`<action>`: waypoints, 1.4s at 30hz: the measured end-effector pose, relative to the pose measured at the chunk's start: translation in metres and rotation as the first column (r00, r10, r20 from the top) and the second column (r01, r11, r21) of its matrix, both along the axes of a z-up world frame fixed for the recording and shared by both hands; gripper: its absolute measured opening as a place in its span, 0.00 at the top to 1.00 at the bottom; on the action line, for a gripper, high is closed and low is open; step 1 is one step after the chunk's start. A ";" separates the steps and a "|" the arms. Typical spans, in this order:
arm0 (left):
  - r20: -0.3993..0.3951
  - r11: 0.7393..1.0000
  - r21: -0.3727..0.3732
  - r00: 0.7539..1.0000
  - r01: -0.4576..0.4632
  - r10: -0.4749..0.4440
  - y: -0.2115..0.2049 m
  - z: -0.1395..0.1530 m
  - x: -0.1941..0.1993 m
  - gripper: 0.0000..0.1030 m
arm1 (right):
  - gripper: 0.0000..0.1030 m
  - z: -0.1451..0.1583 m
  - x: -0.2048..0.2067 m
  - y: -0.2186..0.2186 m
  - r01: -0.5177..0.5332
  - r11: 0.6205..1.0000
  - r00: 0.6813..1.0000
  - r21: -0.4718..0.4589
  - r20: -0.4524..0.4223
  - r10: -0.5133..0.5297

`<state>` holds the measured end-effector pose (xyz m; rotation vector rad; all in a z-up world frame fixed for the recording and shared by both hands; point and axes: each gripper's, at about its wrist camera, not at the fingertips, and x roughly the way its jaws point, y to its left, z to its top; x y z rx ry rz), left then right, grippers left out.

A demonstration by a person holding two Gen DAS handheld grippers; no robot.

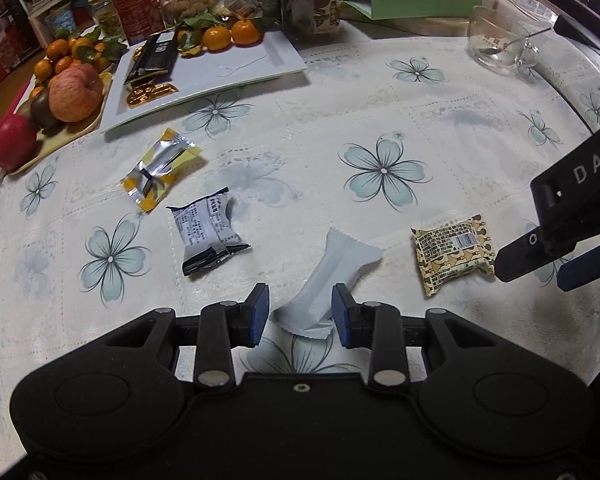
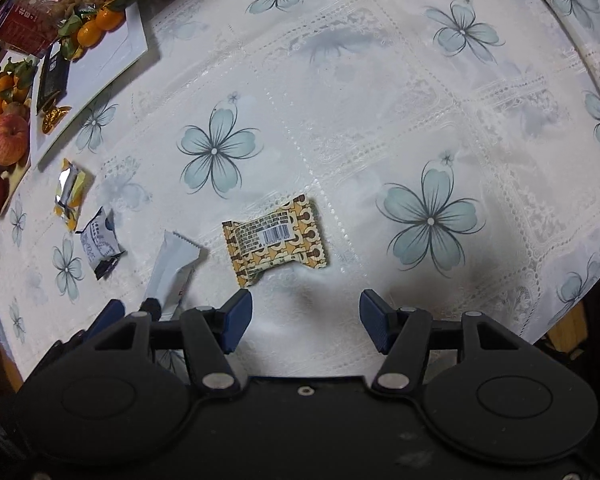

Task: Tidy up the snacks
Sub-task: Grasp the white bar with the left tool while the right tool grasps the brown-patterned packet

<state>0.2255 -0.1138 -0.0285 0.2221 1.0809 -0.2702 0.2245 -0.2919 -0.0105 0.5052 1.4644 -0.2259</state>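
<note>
Left claw [image 1: 300, 316] – astride white packet [image 1: 332, 276]

four snack packets [image 1: 208, 236], two apples [image 1: 75, 94]

glossy foil yellow snack packet [image 1: 162, 171]; matt white wrapper [image 1: 329, 284]; lace-patterned tablecloth [image 1: 380, 92]; clear glass bowl [image 1: 500, 42].
</note>
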 end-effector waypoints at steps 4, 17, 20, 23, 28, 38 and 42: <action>0.025 0.997 0.073 0.999 0.024 -0.026 -0.014 -0.010 0.001 0.57 | 0.39 0.004 -0.003 -0.004 0.001 1.000 1.000 0.002 0.008 -0.001; 0.034 0.993 0.069 0.995 0.093 -0.095 -0.019 -0.005 0.005 0.51 | 0.39 0.012 -0.005 -0.015 0.012 0.998 1.000 0.057 0.016 -0.013; 0.000 0.991 0.067 0.993 0.115 -0.116 -0.019 -0.011 0.007 0.51 | 0.39 0.013 -0.005 -0.013 0.001 0.999 1.000 0.054 0.019 -0.002; -0.028 0.992 0.074 0.994 0.105 -0.103 -0.020 -0.019 0.010 0.51 | 0.39 0.013 -0.005 -0.011 -0.005 0.999 1.000 0.044 0.021 0.004; -0.049 0.997 0.063 0.998 0.044 -0.041 -0.019 -0.026 0.015 0.51 | 0.39 0.011 -0.005 -0.009 -0.013 0.999 1.000 0.040 0.021 0.012; -0.150 0.991 0.026 0.980 -0.128 0.130 -0.003 -0.024 0.025 0.71 | 0.39 0.005 0.000 0.000 -0.038 0.999 0.998 -0.039 0.058 0.040; -0.197 0.982 0.035 0.962 -0.185 0.188 0.011 -0.021 0.022 0.71 | 0.39 -0.002 0.004 0.008 -0.047 0.997 0.996 -0.060 0.068 0.052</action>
